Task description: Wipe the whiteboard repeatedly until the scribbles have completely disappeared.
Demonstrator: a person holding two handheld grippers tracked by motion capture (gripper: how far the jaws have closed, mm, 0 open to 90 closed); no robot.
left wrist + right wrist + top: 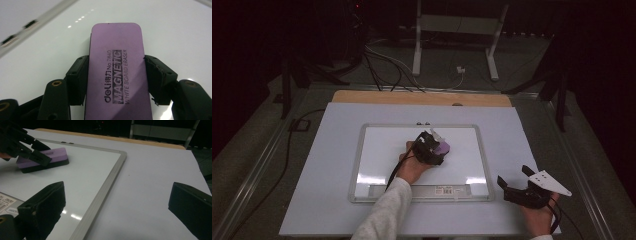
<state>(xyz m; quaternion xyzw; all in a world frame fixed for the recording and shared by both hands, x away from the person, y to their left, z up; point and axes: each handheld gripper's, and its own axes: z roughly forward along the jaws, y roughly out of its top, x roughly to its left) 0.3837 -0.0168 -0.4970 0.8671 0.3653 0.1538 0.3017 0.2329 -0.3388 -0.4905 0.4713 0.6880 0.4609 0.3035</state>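
Eraser (117, 75) — purple top, black base, lying flat on the whiteboard (377, 150), right of its centre. Left gripper (116, 77) — jaws pinching the eraser by its two long sides, pads pressed against it. Right gripper (116, 212) — off the whiteboard, past its lower right corner, above the table (322, 200); jaws spread wide, nothing between them.

We have open whiteboard (377, 150) surface all around the purple eraser (443, 148), which lies flat under the left gripper (434, 145). The board's raised frame edges it; our right gripper (516, 181) sits beyond, on bare table (512, 130).
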